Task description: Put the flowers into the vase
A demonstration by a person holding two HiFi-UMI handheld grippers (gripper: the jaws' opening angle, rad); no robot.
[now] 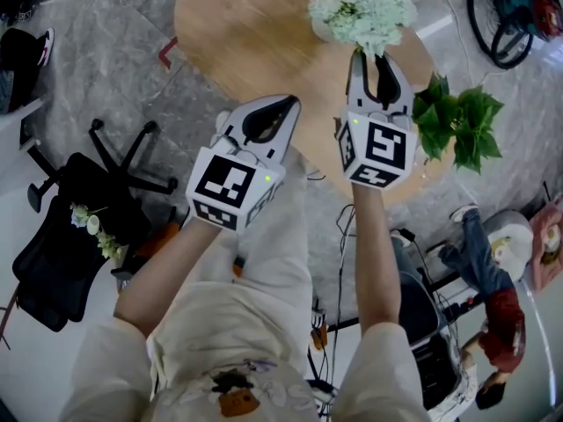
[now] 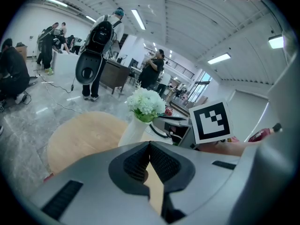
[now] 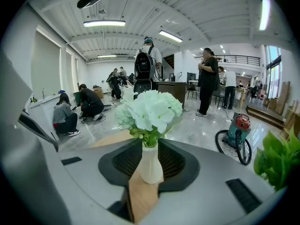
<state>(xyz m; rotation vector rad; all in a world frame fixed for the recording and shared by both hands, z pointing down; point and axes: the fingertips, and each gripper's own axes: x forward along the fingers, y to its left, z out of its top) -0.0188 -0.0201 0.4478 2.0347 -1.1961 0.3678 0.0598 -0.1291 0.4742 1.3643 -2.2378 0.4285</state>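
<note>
The jaws of the right gripper [image 3: 146, 146] stand apart, with a clear gap between the two dark ribbed pads. Seen along them, the white vase [image 3: 151, 165] stands upright in that gap, and neither pad presses on it. Whether the vase is between the tips or just beyond them cannot be told. The flowers [image 3: 150, 109], a full head of pale white-green blooms on green stems, are in the vase and rise above the jaws. In the head view the tips of this gripper reach right under the blooms, which hide most of the vase from above. The jaws of the left gripper [image 2: 150, 146] are together, their pads meeting along one line with nothing between them. This gripper is held nearer the person, beside the right one and well short of the vase. The vase shows above its closed jaws in the left gripper view, with the marker cube of the right gripper to the side. The vase stands on a round wooden bench [image 1: 255, 33], towards its far side. A leafy green plant [image 1: 457, 121] is at the bench's edge, on the right of the right gripper. On the floor to the left, an office chair [image 1: 62, 236] carries a small sprig of white blooms [image 1: 95, 229].
</note>
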